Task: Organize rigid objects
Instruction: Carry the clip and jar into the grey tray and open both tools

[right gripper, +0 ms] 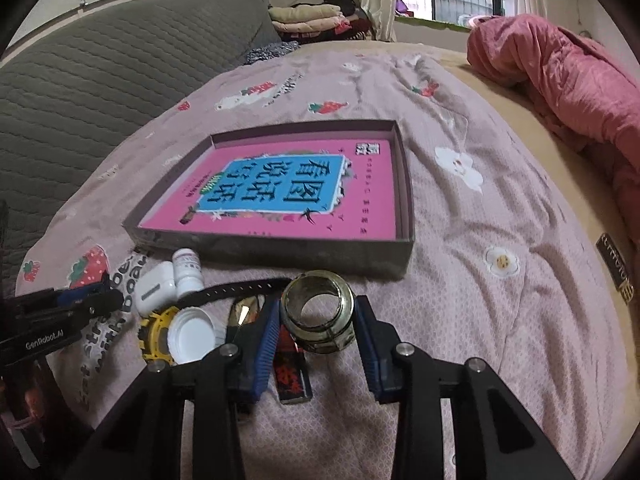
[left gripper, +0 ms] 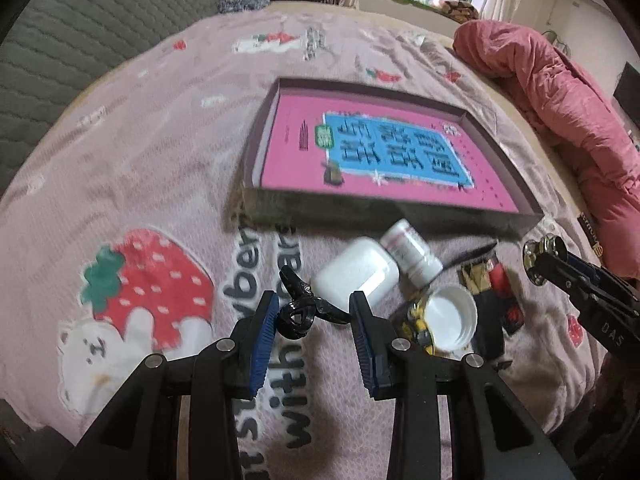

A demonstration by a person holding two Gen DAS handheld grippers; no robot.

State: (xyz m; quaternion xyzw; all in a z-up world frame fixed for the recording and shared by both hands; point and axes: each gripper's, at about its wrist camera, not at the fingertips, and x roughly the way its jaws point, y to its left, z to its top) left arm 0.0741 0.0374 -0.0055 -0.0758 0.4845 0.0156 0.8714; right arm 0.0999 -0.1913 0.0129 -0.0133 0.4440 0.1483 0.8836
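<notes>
My left gripper (left gripper: 314, 312) is open around a black hair clip (left gripper: 302, 308) lying on the pink bedspread; the clip touches the left pad. My right gripper (right gripper: 316, 316) is shut on a metal ring fitting (right gripper: 318, 312), held above the bed; it also shows in the left wrist view (left gripper: 542, 256). Beside them lie a white earbud case (left gripper: 356, 272), a white pill bottle (left gripper: 412, 248), a white cap (left gripper: 450, 318), a yellow-and-black watch (right gripper: 154, 332) with its black strap (right gripper: 244, 290), and a red-and-black lighter (right gripper: 290, 376). A shallow grey box (right gripper: 404, 184) holds a pink book (right gripper: 280, 188).
A rolled pink quilt (right gripper: 568, 80) lies at the right of the bed. A grey quilted headboard (right gripper: 100, 80) stands at the left. Folded clothes (right gripper: 308, 16) are stacked at the back near the window.
</notes>
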